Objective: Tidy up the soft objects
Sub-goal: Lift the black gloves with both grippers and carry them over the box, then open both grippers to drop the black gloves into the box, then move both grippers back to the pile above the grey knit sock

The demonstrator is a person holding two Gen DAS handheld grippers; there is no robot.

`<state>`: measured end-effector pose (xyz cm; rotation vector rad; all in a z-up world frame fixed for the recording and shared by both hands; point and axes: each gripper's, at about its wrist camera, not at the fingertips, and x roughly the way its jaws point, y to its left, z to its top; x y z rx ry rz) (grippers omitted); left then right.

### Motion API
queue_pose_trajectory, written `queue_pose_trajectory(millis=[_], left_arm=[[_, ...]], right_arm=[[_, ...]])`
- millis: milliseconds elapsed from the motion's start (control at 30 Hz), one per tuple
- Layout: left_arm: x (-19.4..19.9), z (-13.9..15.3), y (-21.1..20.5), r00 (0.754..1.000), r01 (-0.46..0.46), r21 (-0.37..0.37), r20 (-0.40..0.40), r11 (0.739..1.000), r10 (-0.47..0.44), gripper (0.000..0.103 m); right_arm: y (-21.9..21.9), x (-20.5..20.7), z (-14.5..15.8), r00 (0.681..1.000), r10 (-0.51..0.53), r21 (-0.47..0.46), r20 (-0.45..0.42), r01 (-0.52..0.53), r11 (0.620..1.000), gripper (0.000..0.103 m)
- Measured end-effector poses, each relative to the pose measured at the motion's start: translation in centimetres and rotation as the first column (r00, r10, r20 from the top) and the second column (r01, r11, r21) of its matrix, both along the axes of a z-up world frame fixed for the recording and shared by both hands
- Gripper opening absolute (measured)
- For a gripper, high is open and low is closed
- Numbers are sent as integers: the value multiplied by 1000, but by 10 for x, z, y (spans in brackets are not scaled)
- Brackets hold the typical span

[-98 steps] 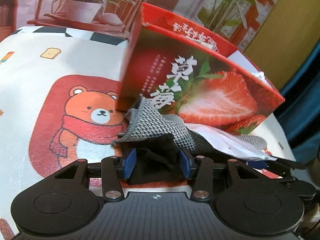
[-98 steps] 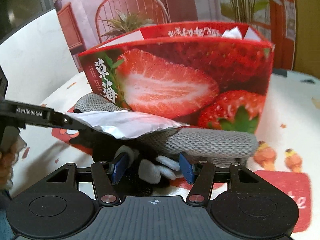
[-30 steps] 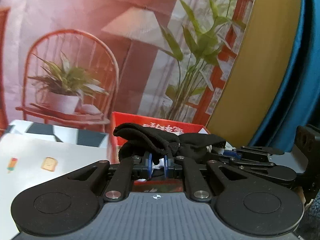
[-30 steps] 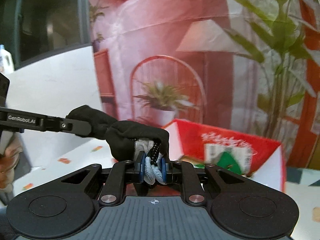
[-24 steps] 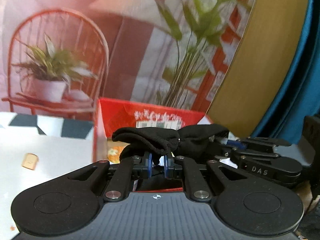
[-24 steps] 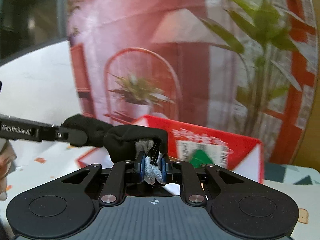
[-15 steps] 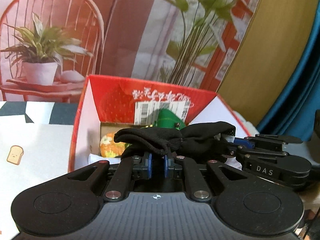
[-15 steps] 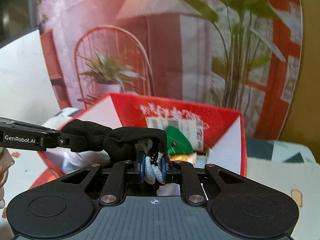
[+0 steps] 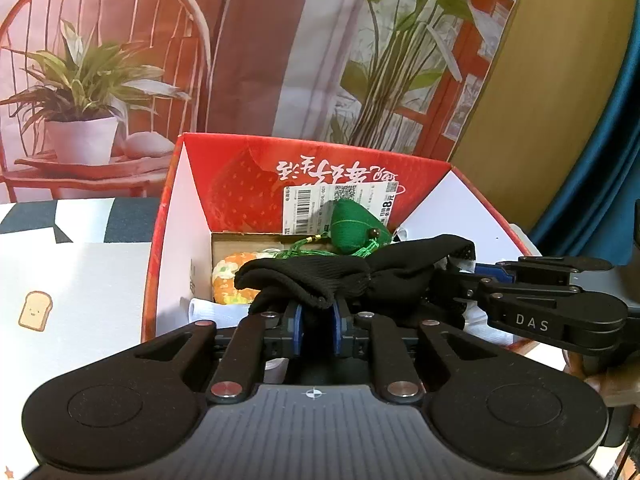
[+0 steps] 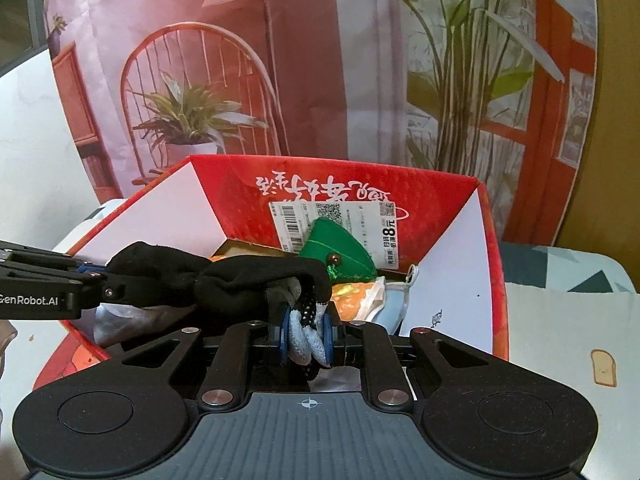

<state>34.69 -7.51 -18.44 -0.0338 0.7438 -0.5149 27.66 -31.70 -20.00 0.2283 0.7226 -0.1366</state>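
Both grippers hold one black glove (image 9: 352, 276) stretched between them over the open red box (image 9: 472, 196): left gripper (image 9: 316, 320) fingers clamped on its cuff, right gripper (image 10: 306, 332) fingers clamped on its grey fingertips.

Staged home corner: printed backdrop (image 9: 256, 60) of chair and potted plant, cartoon-toast cloth on the surface (image 9: 80, 280), teal curtain (image 9: 600, 160), strawberry box (image 10: 224, 196)
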Motion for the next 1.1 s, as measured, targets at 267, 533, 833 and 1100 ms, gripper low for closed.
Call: queue_pose_trajectory(millis=[267, 533, 833, 1100], left_arm=[[-12, 10, 5, 999, 13, 28, 41, 1000, -15, 51], [-40, 29, 16, 992, -7, 48, 130, 999, 1, 99], [-77, 19, 46, 992, -66, 11, 113, 998, 65, 103], [-100, -9, 70, 983, -162, -5, 91, 987, 162, 103]], right_arm=[[0, -13, 2, 998, -43, 2, 38, 43, 999, 29], [11, -43, 16, 991, -45, -36, 124, 50, 998, 74], [33, -90, 20, 977, -23, -72, 211, 39, 997, 103], [56, -136, 11, 959, -1, -131, 284, 40, 991, 103]])
